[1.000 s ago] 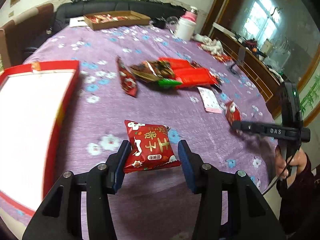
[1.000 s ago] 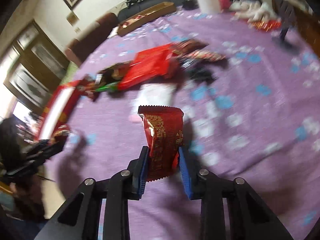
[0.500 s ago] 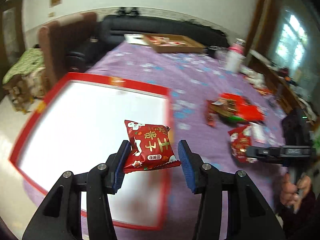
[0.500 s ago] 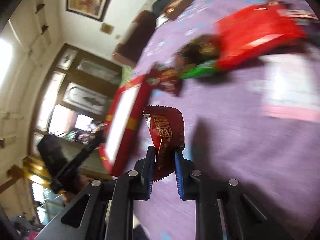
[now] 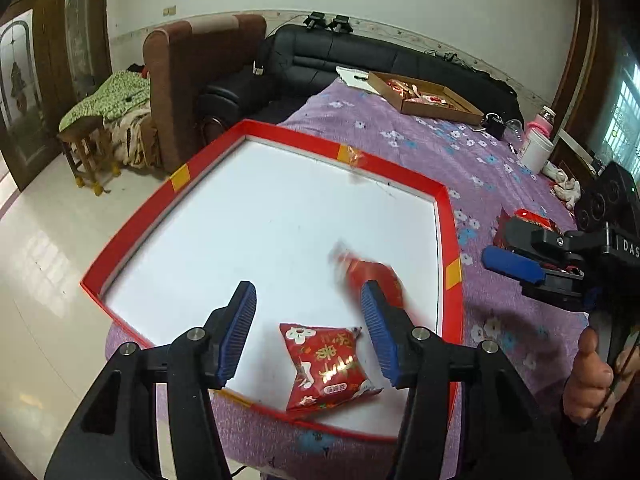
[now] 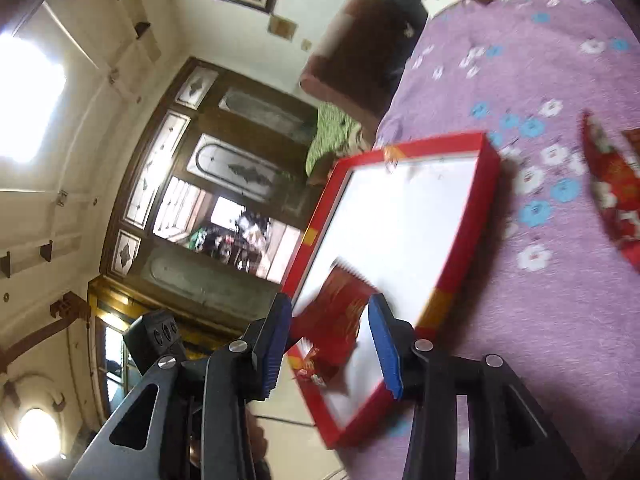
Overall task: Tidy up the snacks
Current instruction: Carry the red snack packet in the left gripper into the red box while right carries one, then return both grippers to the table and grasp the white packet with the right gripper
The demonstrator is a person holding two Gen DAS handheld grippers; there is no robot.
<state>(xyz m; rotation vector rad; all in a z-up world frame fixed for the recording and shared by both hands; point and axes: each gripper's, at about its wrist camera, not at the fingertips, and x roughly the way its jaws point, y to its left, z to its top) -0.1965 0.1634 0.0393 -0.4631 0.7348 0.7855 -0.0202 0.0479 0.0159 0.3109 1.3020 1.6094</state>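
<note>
A red-rimmed tray with a white floor (image 5: 404, 170) sits at the near corner of the purple table. A red pillow-shaped snack packet (image 5: 326, 366) lies in its near corner, below my open left gripper (image 5: 308, 330). A second red packet (image 5: 370, 274), blurred, is over the tray floor beside the left gripper's right finger. In the right wrist view the tray (image 6: 464, 240) lies ahead, and that blurred packet (image 6: 340, 316) shows between the spread jaws of my open right gripper (image 6: 330, 346). The right gripper (image 5: 520, 266) also shows in the left wrist view at the tray's right side.
A purple flowered cloth (image 5: 448, 148) covers the table. A cardboard box of snacks (image 5: 424, 96) and a white jar (image 5: 536, 148) stand at the far end. More red packets (image 6: 612, 184) lie to the right of the tray. A brown armchair (image 5: 196, 80) and black sofa stand behind.
Both grippers carried their packets over the tray and opened. The left packet dropped into the tray's near corner. The right packet has left the jaws and is blurred over the tray.
</note>
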